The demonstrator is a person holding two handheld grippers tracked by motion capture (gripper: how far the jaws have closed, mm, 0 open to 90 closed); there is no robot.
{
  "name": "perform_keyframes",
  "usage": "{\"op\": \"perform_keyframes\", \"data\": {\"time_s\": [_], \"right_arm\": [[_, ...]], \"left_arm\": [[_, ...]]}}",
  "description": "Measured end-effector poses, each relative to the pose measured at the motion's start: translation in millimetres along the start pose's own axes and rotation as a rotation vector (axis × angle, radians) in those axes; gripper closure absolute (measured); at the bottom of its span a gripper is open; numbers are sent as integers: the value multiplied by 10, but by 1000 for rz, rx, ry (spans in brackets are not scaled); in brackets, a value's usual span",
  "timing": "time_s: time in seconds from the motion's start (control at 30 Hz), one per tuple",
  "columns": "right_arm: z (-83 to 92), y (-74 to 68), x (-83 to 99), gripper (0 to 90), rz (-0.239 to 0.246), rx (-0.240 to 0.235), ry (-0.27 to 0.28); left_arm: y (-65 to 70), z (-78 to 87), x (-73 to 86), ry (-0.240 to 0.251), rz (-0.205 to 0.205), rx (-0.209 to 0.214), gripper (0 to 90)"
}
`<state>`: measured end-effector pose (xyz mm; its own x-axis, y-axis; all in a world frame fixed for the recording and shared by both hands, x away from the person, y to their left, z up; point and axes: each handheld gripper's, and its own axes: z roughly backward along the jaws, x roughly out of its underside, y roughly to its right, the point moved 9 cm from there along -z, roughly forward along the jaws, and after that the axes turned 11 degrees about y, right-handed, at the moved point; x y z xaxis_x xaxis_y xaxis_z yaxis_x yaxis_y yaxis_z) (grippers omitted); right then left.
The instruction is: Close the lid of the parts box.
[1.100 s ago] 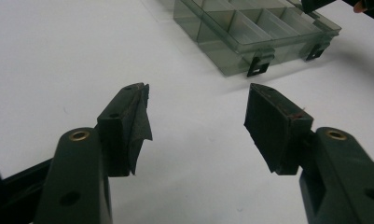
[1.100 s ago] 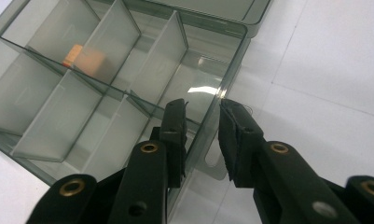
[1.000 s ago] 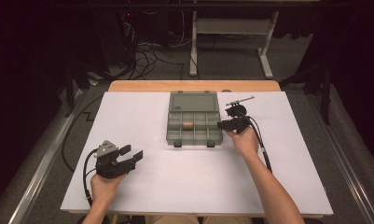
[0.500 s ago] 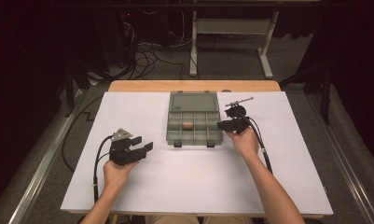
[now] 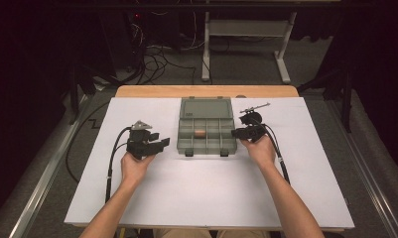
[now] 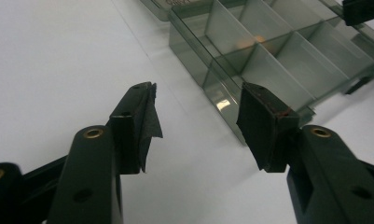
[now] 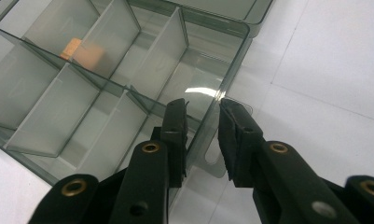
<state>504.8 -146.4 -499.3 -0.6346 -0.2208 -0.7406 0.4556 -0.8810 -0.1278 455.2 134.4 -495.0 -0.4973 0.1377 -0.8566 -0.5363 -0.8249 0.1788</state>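
The compartment box (image 5: pixel 205 134) of smoky clear plastic lies open at the centre of the white table (image 5: pixel 206 198), its lid (image 5: pixel 206 108) folded flat toward twelve o'clock. A small orange-brown piece (image 5: pixel 200 133) sits in one of the middle compartments.

The right gripper (image 5: pixel 234 133) is at the box's three o'clock edge. In the right gripper view its jaws straddle the box's side wall (image 7: pixel 208 126), one pad inside and one outside. Whether the pads press on the wall cannot be told.

The left gripper (image 5: pixel 165 143) is held at the box's nine o'clock side, near it but apart. Its jaws are spread with nothing between them, and they have just been closing. In the left gripper view the box's corner (image 6: pixel 231 105) shows beyond them.

A slim metal tool (image 5: pixel 254 106) lies at about two o'clock from the box.
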Motion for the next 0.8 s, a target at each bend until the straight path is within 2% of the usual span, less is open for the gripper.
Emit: {"op": "perform_keyframes", "data": {"time_s": [0.2, 0.33, 0.43, 0.53, 0.7, 0.8], "right_arm": [[0, 2, 0, 727, 5, -2, -1], [0, 1, 0, 727, 7, 0, 1], [0, 0, 2, 728, 10, 2, 5], [-1, 2, 2, 728, 14, 1, 6], [-1, 1, 2, 728, 14, 1, 5], [-1, -1, 2, 728, 13, 4, 5]], "left_arm": [[-60, -145, -146, -17, 4, -13, 446], [-86, -258, -256, -26, -32, -36, 428], [-103, -337, -328, -27, -11, -28, 421], [-136, -408, -394, -4, 22, -27, 444], [-209, -521, -433, -38, 71, -19, 451], [-248, -564, -463, -70, 63, -26, 456]]}}
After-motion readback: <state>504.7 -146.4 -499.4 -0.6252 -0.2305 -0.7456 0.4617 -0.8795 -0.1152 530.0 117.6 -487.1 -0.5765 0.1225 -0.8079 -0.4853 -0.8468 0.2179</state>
